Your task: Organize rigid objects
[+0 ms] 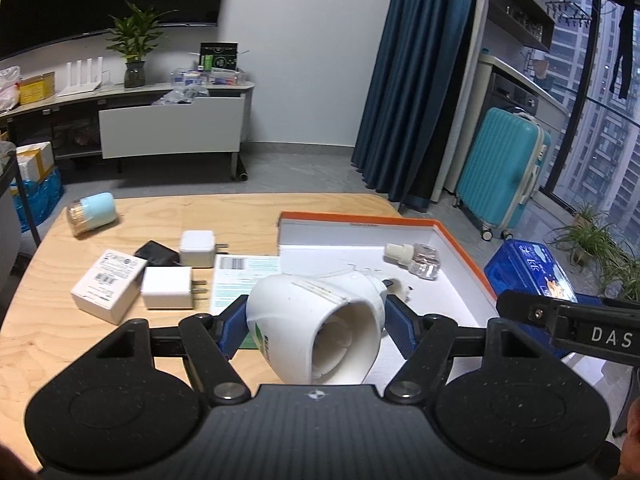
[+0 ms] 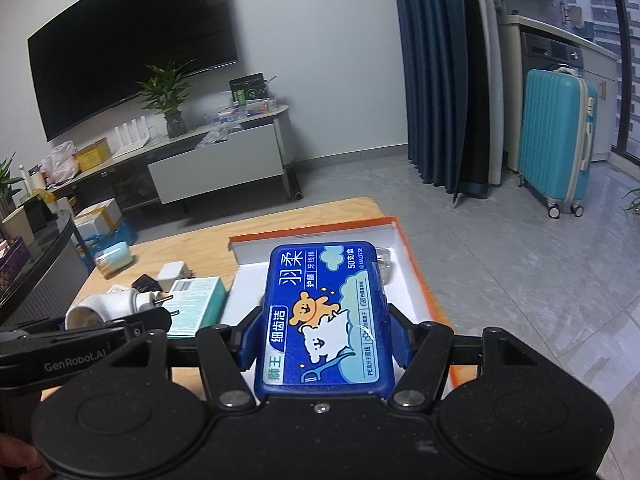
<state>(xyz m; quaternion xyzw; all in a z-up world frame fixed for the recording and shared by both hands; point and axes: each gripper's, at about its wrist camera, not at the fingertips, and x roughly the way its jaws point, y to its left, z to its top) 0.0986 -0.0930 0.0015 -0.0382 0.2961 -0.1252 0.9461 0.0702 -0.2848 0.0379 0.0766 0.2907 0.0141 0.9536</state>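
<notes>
— What do we have in each hand right now?

— Our left gripper (image 1: pixel 316 316) is pinching the white plug-in heater (image 1: pixel 320 320) across its body, the blue pads pressed on either side, with the open socket end facing back toward us. Our right gripper (image 2: pixel 324 336) is clamped on the blue floss-pick case (image 2: pixel 324 312), held flat with its printed lid up.

— Why hold them that way?

— We judge that a grip across the widest part keeps each one from twisting as we carry it. Both hang over the near edge of the orange-rimmed box lid (image 1: pixel 460 240), which looks like the place we are gathering things.

— Is anything in there already?

— A small clear refill bottle (image 1: pixel 416 260) lies on its side on the white floor of the lid, toward the far right. That leaves bare space nearer us for both loads.

— And what is left outside?

— On the worktop (image 1: pixel 168 208), to the left of the lid, we see two white chargers (image 1: pixel 196 248), a black adapter (image 1: pixel 156 254), a white carton (image 1: pixel 108 284), a teal-edged flat box (image 2: pixel 196 304) and a toothpick jar (image 1: pixel 92 212) tipped over at the far corner. So we reckon the sorting is only partly done.
</notes>
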